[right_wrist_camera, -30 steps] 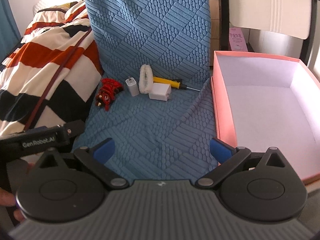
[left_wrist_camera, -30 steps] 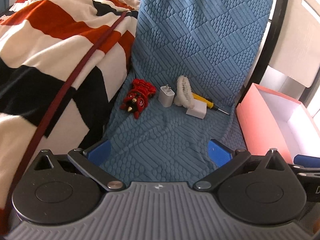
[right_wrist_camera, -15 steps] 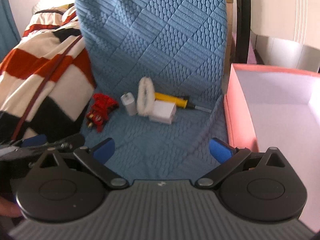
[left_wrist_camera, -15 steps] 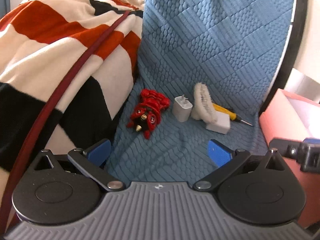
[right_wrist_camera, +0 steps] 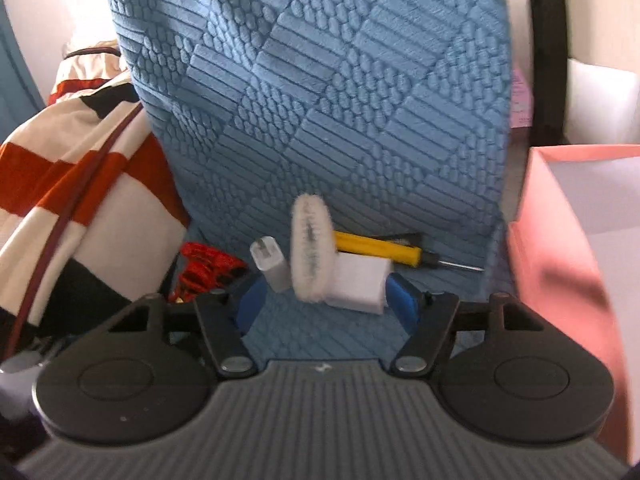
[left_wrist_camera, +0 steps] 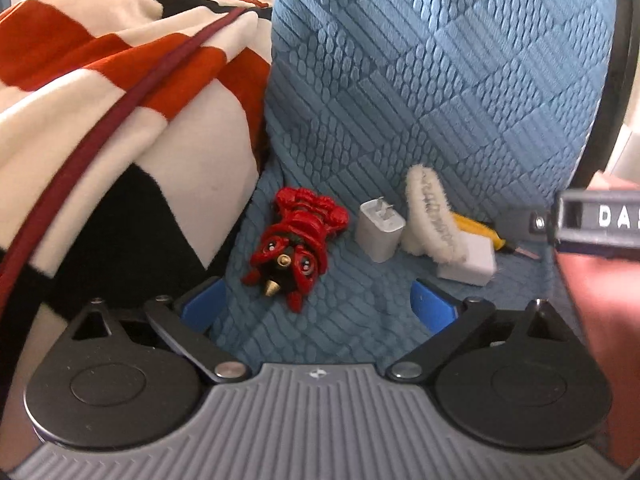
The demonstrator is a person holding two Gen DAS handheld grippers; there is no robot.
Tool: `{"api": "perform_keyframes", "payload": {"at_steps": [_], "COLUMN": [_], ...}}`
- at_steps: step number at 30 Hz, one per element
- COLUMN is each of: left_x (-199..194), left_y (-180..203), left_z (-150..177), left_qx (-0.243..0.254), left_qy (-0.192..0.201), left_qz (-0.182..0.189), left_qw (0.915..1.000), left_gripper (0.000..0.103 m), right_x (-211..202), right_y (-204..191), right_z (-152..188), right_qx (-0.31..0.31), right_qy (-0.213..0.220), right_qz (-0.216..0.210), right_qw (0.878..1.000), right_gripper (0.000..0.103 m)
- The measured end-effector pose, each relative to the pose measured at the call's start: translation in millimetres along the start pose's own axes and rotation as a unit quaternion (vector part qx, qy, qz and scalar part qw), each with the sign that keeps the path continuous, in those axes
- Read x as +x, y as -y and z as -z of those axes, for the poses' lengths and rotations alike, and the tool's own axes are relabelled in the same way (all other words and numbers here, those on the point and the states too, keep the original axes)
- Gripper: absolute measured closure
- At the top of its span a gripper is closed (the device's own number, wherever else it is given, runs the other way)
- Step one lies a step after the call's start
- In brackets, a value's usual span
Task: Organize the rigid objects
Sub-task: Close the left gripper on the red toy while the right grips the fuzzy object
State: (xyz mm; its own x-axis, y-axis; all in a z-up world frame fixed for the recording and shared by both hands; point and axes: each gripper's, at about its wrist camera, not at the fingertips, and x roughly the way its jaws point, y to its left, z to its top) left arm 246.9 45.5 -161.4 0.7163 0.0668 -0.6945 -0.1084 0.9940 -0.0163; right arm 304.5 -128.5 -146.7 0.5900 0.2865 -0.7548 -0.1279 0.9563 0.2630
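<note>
Rigid bits all sit in a little cluster on the blue textured quilted cover point(right_wrist_camera: 320, 100), with the open pink cardboard box point(right_wrist_camera: 560, 248) just to the right (looks like the drop-off). Right gripper point(right_wrist_camera: 326, 298) has just been narrowing its jaws, nothing pinched yet, lined up on the white rectangular power brick point(right_wrist_camera: 360, 282). Left gripper point(left_wrist_camera: 320, 300) hangs wide apart near the red lion-dance figurine point(left_wrist_camera: 298, 240). Next: ease forward and clamp without bumping the small white plug charger point(right_wrist_camera: 270, 262).
</note>
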Motion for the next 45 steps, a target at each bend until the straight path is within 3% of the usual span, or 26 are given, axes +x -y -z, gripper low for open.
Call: {"api": "perform_keyframes", "payload": {"at_steps": [10,17,25,32,35,37,41,43,45], "left_x": [48,68,90,114,122,126,130,129,126], "left_y": [-4,-12,2,2,0,0,-11,-16,-19], "left_z": [-11,-30,-34,-33,-31,-31,-32,-34,-33], "left_qx": [0.022,0.031,0.105,0.123,0.125,0.125,0.096,0.079,0.07], "left_qy": [-0.025,-0.032,-0.048,-0.065,-0.074,-0.071,-0.072,-0.07,-0.068], "left_qz": [-0.021,-0.001,-0.015,-0.019,-0.022,-0.025,-0.031,-0.023,-0.014], "left_qw": [0.9992,0.999,0.9932,0.9901,0.9892,0.9893,0.9923,0.9942,0.9951], "left_gripper": [0.004,0.004,0.005,0.015,0.021,0.024,0.035,0.037,0.037], "right_x": [54,89,114,130,132,132,130,128,128], "right_y": [-4,12,4,1,-2,-12,-26,-28,-31], "right_z": [-12,-27,-40,-46,-51,-52,-52,-56,-59], "right_qx": [-0.04,-0.032,-0.065,-0.06,-0.055,-0.069,-0.094,-0.088,-0.083], "right_qy": [-0.011,-0.036,-0.065,-0.085,-0.093,-0.097,-0.101,-0.102,-0.106], "right_qz": [-0.018,0.003,-0.003,0.003,-0.002,-0.004,0.006,0.014,0.016], "right_qw": [0.999,0.999,0.996,0.995,0.994,0.993,0.99,0.991,0.991], "right_gripper": [0.037,0.038,0.04,0.047,0.059,0.073,0.078,0.096,0.097]}}
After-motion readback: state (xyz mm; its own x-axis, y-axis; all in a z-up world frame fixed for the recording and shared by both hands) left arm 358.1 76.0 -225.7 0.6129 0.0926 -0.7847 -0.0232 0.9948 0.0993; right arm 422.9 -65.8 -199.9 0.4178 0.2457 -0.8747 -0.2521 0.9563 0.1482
